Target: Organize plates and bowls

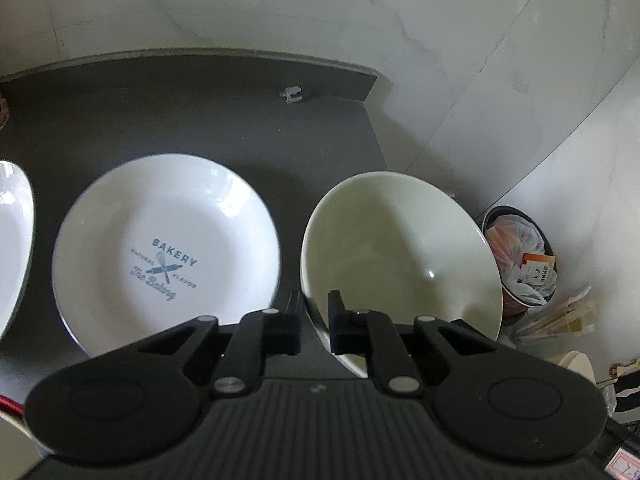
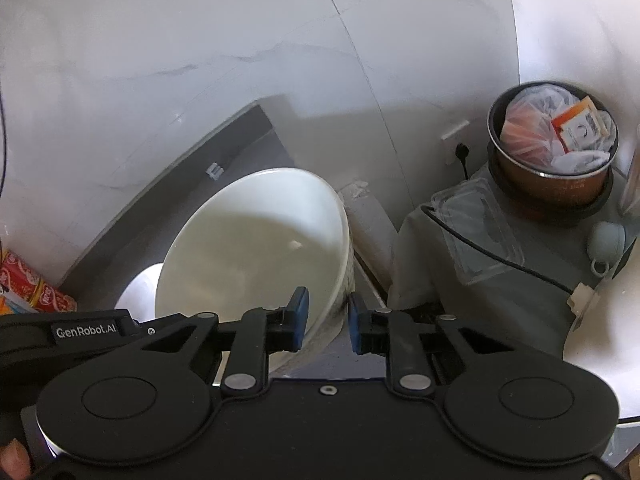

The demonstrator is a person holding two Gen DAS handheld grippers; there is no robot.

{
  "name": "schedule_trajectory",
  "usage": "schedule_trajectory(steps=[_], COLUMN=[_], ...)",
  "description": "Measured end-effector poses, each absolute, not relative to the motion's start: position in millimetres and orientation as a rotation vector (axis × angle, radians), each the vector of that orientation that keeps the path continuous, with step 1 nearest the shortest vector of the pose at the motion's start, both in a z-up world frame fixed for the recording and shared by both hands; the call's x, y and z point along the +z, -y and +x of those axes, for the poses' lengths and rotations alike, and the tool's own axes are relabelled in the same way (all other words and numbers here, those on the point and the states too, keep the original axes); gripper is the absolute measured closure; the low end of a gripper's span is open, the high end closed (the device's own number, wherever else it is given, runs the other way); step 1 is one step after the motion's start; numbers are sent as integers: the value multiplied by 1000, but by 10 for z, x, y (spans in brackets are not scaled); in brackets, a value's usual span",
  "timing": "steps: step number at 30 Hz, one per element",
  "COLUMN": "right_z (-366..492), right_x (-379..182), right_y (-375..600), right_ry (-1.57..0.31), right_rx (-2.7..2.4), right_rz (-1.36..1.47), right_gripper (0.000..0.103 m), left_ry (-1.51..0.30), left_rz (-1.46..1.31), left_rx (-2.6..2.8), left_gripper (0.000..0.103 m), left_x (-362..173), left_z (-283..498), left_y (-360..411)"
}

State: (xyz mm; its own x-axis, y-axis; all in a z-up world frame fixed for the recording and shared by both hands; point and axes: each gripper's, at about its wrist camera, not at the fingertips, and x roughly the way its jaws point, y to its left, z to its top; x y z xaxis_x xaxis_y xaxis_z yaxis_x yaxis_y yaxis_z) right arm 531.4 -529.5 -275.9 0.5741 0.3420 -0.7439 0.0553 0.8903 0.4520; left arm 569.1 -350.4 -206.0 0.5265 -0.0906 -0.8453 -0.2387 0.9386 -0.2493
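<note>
Dark countertop [image 1: 224, 120] against marble wall, right edge dropping to floor clutter. Bowl [image 1: 400, 252] tilted, overhanging counter's right end — just right of printed plate [image 1: 166, 256], rims near, contact not determinable. Left gripper [image 1: 314, 322] narrow, straddling bowl's near rim; closed on it, one finger outside, one inside. Right gripper [image 2: 328, 320] part-open, straddling opposite rim wall of same bowl [image 2: 256, 240]; grip unconfirmed. Both approaching from near side, pitched down. Judgement: left nearer plate, transfer leftward favoured.
</note>
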Motion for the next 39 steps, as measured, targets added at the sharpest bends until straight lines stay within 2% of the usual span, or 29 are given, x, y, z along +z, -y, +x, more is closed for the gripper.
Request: schedule_trajectory(steps=[20, 39], right_z=[4591, 3729], right_x=[-1897, -1542], right_y=[4788, 4062], right_ry=[-826, -826], right_rx=[189, 222], right_rz=[401, 374], right_gripper=[82, 82], left_ry=[-896, -876], left_rz=[-354, -380], left_rx=[28, 5], left_gripper=[93, 93], left_x=[-1297, -991], left_z=[4952, 4013], left_y=[2935, 2116])
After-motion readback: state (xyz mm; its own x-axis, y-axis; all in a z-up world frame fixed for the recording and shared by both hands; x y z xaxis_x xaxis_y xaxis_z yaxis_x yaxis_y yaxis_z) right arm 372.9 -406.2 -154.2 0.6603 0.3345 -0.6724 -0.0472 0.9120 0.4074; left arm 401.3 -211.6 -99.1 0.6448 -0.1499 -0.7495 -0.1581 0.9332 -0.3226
